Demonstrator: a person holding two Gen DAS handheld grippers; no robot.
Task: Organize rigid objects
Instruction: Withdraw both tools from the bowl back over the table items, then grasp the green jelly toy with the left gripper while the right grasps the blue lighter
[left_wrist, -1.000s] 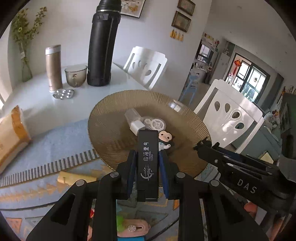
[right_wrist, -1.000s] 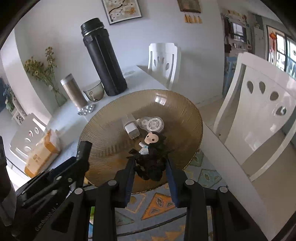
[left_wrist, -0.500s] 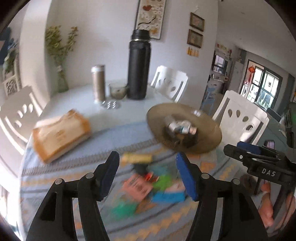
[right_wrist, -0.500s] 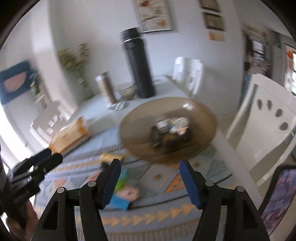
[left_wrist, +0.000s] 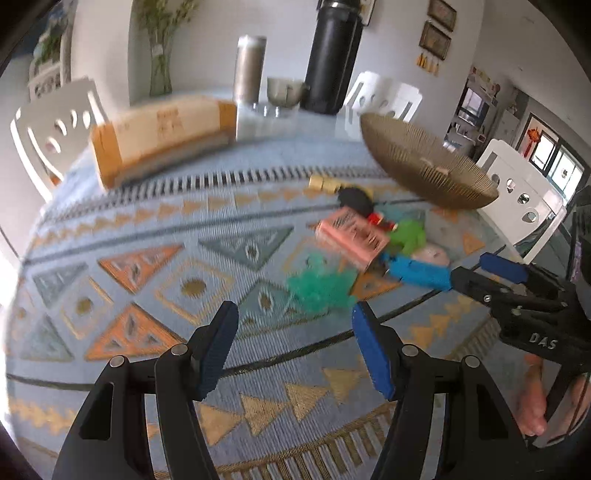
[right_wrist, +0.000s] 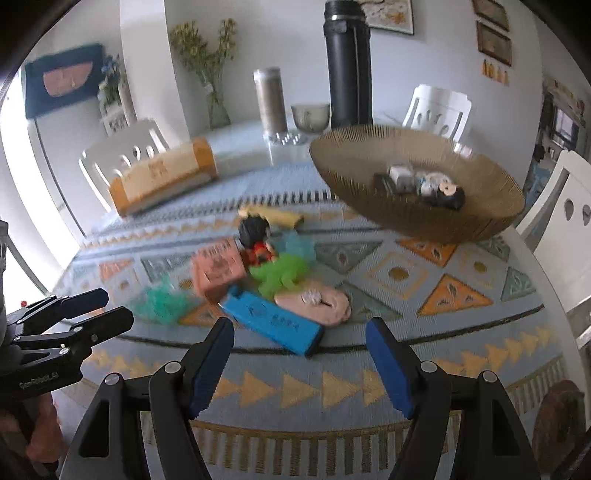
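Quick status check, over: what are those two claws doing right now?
Left gripper open, empty. Right gripper opening, empty, nearest the blue box. Bowl partly filled. Nothing blocking.

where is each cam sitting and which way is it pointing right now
Left wrist: sits on the left gripper, angled down over the patterned cloth toward the toy pile; its open, empty fingers show, plus the right gripper at the right edge.
Right wrist: sits on the right gripper, angled down toward the blue box and bowl; its jaws are opening with nothing between them, and the left gripper shows at the left edge.
Shared: blue box, bowl, black flask.
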